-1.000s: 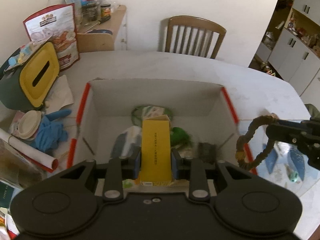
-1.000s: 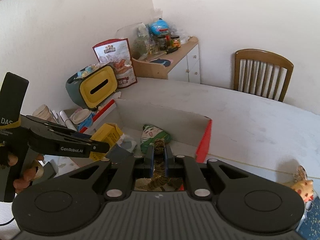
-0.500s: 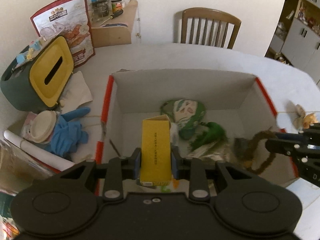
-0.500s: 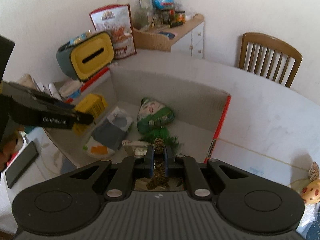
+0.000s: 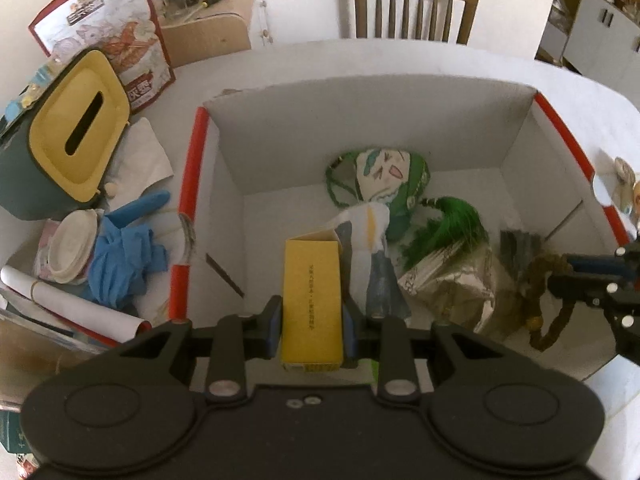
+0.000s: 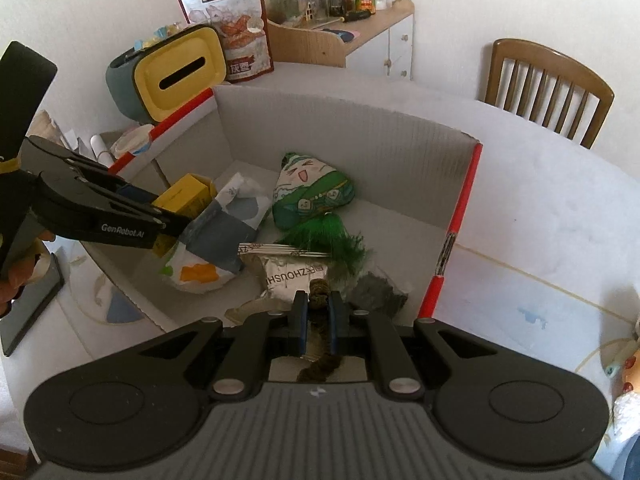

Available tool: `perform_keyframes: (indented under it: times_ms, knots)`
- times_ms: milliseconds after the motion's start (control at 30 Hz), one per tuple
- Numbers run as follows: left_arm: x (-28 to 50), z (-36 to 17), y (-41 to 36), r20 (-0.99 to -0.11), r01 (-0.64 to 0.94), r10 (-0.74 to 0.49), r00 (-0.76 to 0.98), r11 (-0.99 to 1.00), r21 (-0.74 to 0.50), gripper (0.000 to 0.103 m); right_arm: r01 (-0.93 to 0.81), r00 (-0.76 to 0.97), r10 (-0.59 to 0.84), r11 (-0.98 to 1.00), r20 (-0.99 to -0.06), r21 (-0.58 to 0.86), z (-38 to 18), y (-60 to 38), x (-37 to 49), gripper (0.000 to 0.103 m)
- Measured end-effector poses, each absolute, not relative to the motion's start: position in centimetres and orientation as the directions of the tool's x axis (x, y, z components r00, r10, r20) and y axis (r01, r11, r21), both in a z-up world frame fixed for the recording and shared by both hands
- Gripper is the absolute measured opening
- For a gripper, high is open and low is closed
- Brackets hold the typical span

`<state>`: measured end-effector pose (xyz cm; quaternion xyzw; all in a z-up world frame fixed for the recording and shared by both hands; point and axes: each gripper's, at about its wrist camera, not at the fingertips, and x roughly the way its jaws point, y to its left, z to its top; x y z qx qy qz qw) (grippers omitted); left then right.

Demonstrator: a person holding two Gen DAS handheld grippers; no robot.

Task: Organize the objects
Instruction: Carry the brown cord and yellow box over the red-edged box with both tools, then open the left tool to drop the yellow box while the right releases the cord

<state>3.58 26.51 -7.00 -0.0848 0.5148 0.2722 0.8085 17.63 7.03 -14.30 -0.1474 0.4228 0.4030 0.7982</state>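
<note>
Yellow box [image 5: 312,300] within left gripper [image 5: 312,326]

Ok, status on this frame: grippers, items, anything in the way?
Left gripper shut on yellow box, over cardboard box. Right gripper shut on brown beaded loop, also inside. Green pouch and foil packet lie below.

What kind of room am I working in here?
Most likely a home dining area: a brown wooden slat-back chair stands at the far side of a white table, and a pale wooden cabinet against the wall holds jars and clutter.
</note>
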Motion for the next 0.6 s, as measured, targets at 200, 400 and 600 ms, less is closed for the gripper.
perform_keyframes:
  times_ms: [200,400,600]
  knots:
    - [3.79,-7.94,26.75,-0.899,-0.526,0.329,0.288,0.839,0.139,0.029,-0.759,0.316,0.523,0.64,-0.792,0.12,-14.27,6.85,17.74,0.01]
    - [3.81,-7.87,26.67,-0.905,-0.53,0.322,0.279,0.837,0.134,0.032,-0.75,0.306,0.52,0.647,-0.797,0.134,-14.07,6.6,17.72,0.011]
    - [3.63,-7.37,26.29,-0.899,-0.53,0.323,0.294,0.838,0.128,0.036,-0.74,0.312,0.519,0.658,-0.796,0.138,-13.78,6.18,17.71,0.011]
